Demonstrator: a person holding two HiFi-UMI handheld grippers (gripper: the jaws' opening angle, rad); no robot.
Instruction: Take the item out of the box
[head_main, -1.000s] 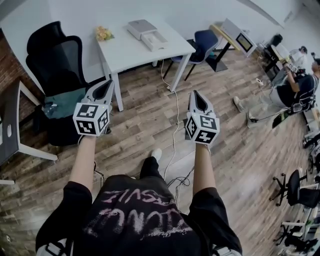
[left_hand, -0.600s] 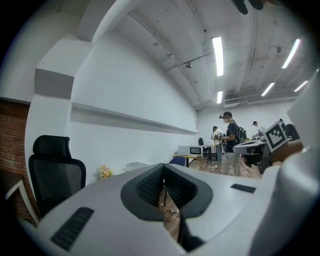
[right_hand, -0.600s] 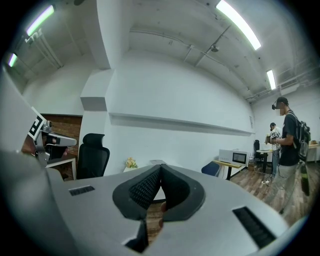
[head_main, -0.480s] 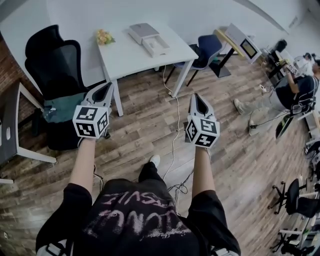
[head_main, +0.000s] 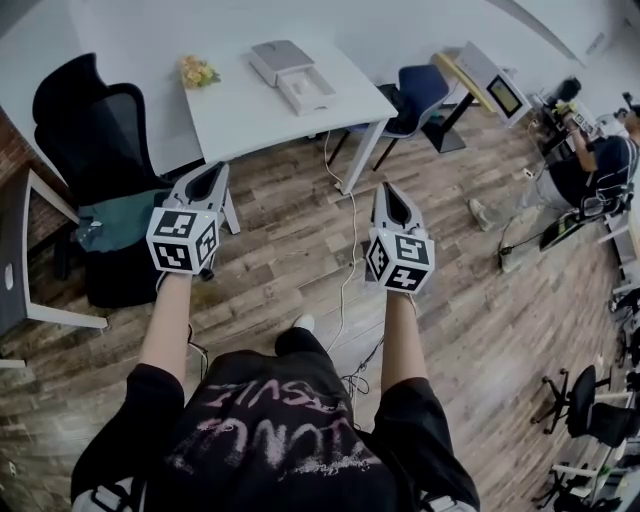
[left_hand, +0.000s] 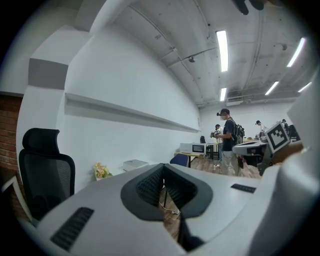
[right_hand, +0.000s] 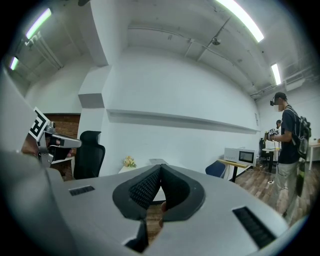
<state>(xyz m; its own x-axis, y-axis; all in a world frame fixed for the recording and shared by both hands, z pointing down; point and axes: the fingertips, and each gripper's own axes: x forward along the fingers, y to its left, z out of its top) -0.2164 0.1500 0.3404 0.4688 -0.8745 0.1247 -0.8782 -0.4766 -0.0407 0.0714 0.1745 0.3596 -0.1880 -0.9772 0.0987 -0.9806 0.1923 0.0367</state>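
Since a second ago, the room has slid a little to the left in the head view (the black office chair (head_main: 90, 150) sits closer to the frame's edge), while your two grippers hold much the same pose out in front of you.

You are standing on a wood-plank floor, a few steps short of a white table (head_main: 260, 115). Your left gripper (head_main: 212, 175) has its jaws pressed together with nothing between them. Your right gripper (head_main: 390, 195) is the same, pads meeting and empty.

The box (head_main: 290, 72) lies near the table's far edge, about midway along it, apparently lying open in two halves. A small bunch of flowers (head_main: 198, 70) sits toward the far left corner. Whether the item is inside the box is too small to tell from here.

This looks like the approach step, with nothing touched yet. The next move calls for closing in on the table's near edge, spreading one gripper's jaws, and looking down into the box for the item before reaching.
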